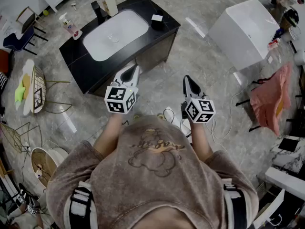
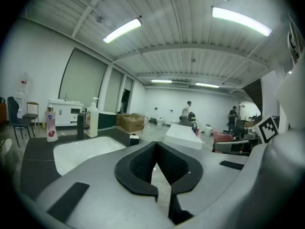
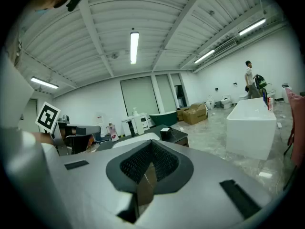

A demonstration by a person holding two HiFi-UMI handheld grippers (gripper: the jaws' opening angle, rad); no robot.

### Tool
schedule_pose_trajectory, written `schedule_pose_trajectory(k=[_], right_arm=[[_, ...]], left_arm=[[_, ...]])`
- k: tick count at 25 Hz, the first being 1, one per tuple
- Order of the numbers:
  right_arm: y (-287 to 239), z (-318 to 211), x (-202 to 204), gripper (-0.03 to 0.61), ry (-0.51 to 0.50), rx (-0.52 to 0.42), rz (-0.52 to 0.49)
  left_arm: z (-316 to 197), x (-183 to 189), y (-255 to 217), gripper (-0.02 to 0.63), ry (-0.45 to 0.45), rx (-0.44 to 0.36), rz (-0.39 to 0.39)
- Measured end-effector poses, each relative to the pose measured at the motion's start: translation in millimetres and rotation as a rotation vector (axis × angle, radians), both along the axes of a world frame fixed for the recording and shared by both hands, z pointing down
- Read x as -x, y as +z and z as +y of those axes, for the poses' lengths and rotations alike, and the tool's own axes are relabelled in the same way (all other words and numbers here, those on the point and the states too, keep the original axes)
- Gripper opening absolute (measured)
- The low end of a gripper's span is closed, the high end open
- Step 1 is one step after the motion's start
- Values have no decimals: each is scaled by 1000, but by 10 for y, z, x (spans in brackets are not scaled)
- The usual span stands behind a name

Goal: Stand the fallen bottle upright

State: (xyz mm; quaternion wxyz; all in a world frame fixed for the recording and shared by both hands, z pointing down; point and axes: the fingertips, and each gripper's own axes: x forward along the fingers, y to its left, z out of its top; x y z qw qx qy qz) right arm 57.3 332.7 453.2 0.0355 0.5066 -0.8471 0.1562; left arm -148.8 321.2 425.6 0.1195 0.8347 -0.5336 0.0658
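A black vanity (image 1: pixel 157 37) with a white sink (image 1: pixel 114 35) stands ahead of me. On it a cream pump bottle (image 1: pixel 108 0), a dark bottle (image 1: pixel 98 11) and a pink-and-white bottle (image 1: pixel 70 26) all stand upright; I see no bottle lying on its side. The left gripper view also holds the pink-and-white bottle (image 2: pixel 51 126) and the pump bottle (image 2: pixel 92 118), both upright. My left gripper (image 1: pixel 131 71) hovers near the vanity's front edge, shut and empty (image 2: pixel 156 144). My right gripper (image 1: pixel 189 81) is held over the floor right of the vanity, also shut on nothing (image 3: pixel 151 144).
A small black box with a white top (image 1: pixel 156 20) sits at the vanity's right end. A white bathtub (image 1: pixel 245 30) stands to the right, with a pink cloth (image 1: pixel 272 99) on a rack beyond. Chairs (image 1: pixel 21 35) and wire frames crowd the left. Cables (image 1: pixel 171 116) lie on the floor.
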Motion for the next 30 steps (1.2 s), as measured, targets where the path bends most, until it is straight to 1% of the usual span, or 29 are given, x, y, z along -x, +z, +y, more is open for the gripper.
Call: schedule_pose_trajectory(k=[6, 11, 17, 23, 30], right_arm=[[4, -136, -104, -5, -22, -20, -11], [91, -219, -217, -5, -60, -21, -24], [150, -357, -352, -5, -80, -17, -29], [205, -626, -431, -5, -73, -14, -27], [275, -1233, -562, -5, -43, -6, -18]], left_arm=[[-83, -135, 38, 18, -16, -6, -10], [-130, -302, 131, 18, -58, -11, -10], [-257, -444, 59, 18, -72, -34, -9], [-641, -522, 43, 18, -67, -51, 6], [-1344, -641, 88, 18, -37, -48, 9]])
